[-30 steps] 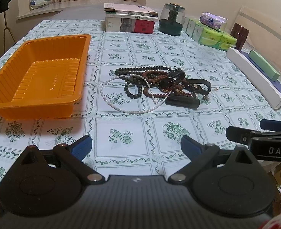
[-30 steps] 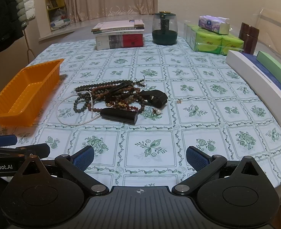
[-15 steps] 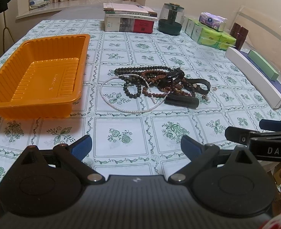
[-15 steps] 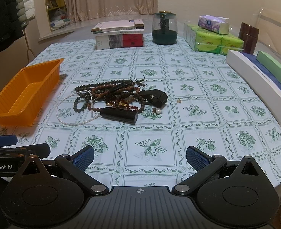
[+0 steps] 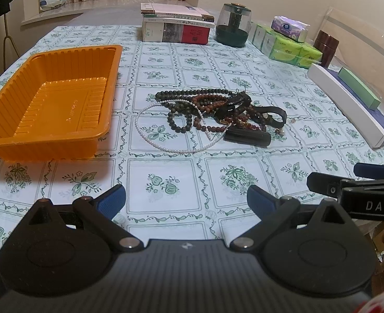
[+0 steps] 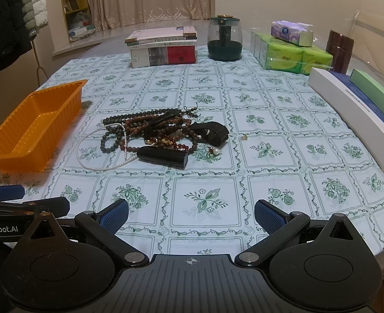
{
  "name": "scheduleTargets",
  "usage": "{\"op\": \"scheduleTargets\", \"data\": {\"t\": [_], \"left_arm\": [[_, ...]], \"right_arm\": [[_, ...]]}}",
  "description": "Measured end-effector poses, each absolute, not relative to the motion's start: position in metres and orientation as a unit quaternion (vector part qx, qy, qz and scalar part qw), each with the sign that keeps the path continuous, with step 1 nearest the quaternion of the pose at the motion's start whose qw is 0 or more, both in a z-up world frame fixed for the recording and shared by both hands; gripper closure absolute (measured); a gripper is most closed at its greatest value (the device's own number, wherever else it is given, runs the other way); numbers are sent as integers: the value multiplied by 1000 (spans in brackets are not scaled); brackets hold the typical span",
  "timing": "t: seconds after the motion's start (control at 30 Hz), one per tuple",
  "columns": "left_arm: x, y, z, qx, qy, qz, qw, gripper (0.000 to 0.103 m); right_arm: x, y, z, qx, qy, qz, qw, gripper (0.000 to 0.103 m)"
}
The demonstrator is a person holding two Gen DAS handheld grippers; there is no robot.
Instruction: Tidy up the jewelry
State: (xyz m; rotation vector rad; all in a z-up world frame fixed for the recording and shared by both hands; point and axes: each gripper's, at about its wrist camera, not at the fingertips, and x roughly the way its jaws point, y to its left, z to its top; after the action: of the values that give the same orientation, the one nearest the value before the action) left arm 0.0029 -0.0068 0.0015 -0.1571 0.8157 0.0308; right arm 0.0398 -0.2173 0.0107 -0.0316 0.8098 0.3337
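A tangled pile of jewelry (image 5: 218, 112) (image 6: 163, 133) lies mid-table: dark and brown bead strings, a white pearl necklace (image 5: 165, 144), a black strap and a black cylinder (image 5: 248, 137) (image 6: 163, 156). An empty orange tray (image 5: 48, 104) (image 6: 32, 127) sits to its left. My left gripper (image 5: 186, 199) is open near the table's front edge, well short of the pile. My right gripper (image 6: 190, 215) is also open, at the front edge, with nothing between its fingers. A small pearl piece (image 6: 214, 151) lies just right of the pile.
At the far side stand stacked books (image 5: 176, 28), a dark green jar (image 5: 232, 30), green tissue packs (image 5: 288, 47) and a brown canister (image 5: 327, 48). Long white, blue and green boxes (image 6: 356, 112) lie along the right edge. The other gripper shows at each view's side.
Both grippers have barely moved; the left view sits slightly higher than a second ago. Nothing on the table has shifted.
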Motion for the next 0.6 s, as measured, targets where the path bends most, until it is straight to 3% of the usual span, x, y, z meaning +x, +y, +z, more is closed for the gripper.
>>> {"op": "scheduleTargets", "data": {"t": [0.6], "left_arm": [[2,-7,1,-77,397,14,915,4]], "right_arm": [[40,-218,10,-15,393,161,905,1]]}}
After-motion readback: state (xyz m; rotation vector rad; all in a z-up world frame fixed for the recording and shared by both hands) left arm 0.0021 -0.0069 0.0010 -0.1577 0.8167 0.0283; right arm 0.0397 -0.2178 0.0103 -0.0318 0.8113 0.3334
